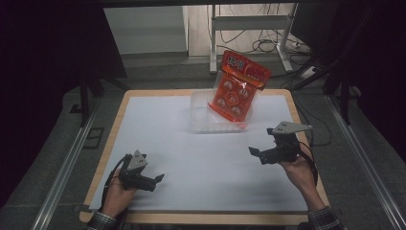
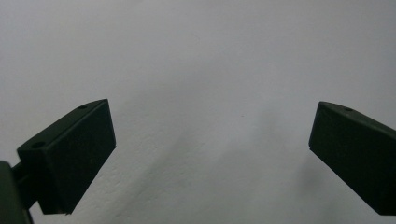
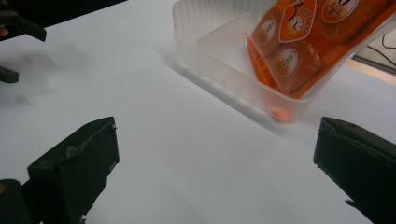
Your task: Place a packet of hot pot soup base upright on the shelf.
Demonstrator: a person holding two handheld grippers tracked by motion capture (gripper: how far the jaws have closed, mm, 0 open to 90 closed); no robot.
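1. One orange snack bag stands in a clear plastic tray near the far edge of the worktop, a little right of the middle.
2. Its long axis runs steeply upward: the bottom end sits inside the tray toward the near right corner of it, and the top end leans up and back, past the far edge of the worktop.
3. The bag tilts so that its printed face looks toward the person and slightly left.
4. It is glossy orange-red with a darker red band and pale lettering across the top, and round pale emblems are spread over the lower part; the right gripper view shows these emblems as circles with small print too blurred to read.
5. The tray is translucent white with a ribbed wall, and the bag's lower edge presses against its inner side.
6. The left gripper lies low near the near left corner of the worktop, held in a hand, well apart from the bag; its jaws stand wide apart over bare white surface.
7. The right gripper is held near the right edge, closer to the tray but clear of it, pointing left; its jaws are spread wide with nothing between them, and the tray and bag lie ahead of them.
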